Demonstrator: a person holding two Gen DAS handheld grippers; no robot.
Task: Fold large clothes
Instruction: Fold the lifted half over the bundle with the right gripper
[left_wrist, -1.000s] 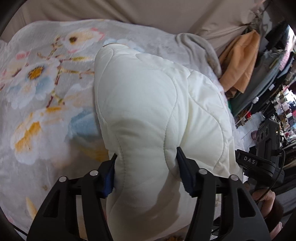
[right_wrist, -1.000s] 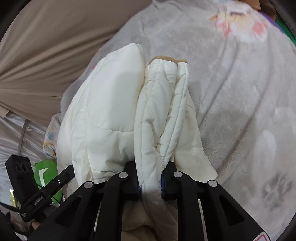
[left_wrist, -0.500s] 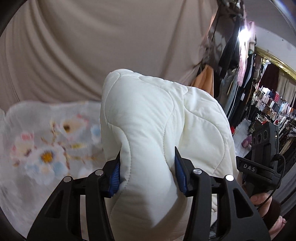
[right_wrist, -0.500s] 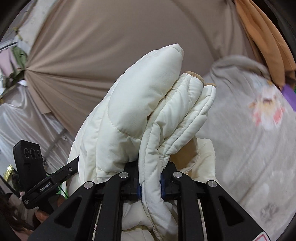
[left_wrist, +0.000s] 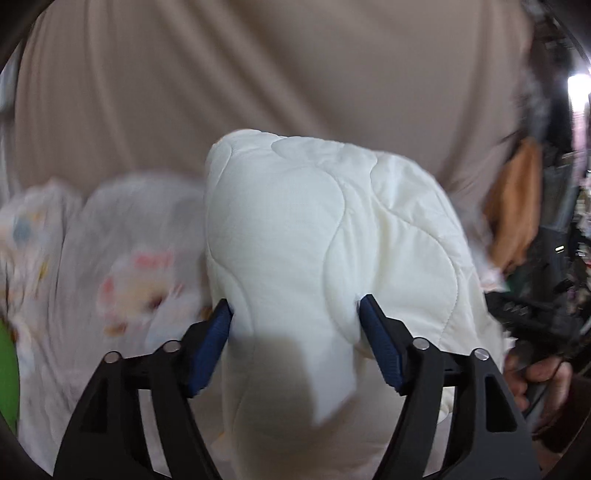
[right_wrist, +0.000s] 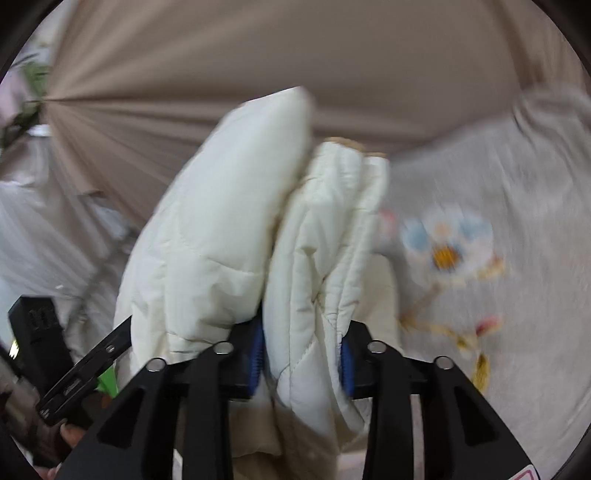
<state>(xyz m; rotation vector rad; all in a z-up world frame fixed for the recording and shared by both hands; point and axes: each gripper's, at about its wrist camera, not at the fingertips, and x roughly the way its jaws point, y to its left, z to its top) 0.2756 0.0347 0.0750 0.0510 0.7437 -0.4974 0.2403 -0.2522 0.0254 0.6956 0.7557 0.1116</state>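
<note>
A cream quilted padded jacket (left_wrist: 325, 251) is held up off the bed, folded into a thick bundle. My left gripper (left_wrist: 295, 314) is shut on one thick fold of it, the blue pads pressed into both sides. My right gripper (right_wrist: 303, 354) is shut on a narrower stack of folded layers of the jacket (right_wrist: 317, 258), with a bigger puffed fold leaning to its left. Each view shows the other gripper at the edge, the right gripper (left_wrist: 535, 325) in the left wrist view and the left gripper (right_wrist: 74, 369) in the right wrist view.
A grey floral blanket (right_wrist: 480, 240) covers the bed below and also shows in the left wrist view (left_wrist: 122, 266). A beige curtain (left_wrist: 258, 92) hangs behind. An orange garment (left_wrist: 513, 206) hangs at the right. Something green (left_wrist: 7, 369) sits at the left edge.
Both grippers lifted the jacket off the bed and swung it sideways; the views are blurred by motion. The right gripper's jaws stand a little wider around the fold than before.
</note>
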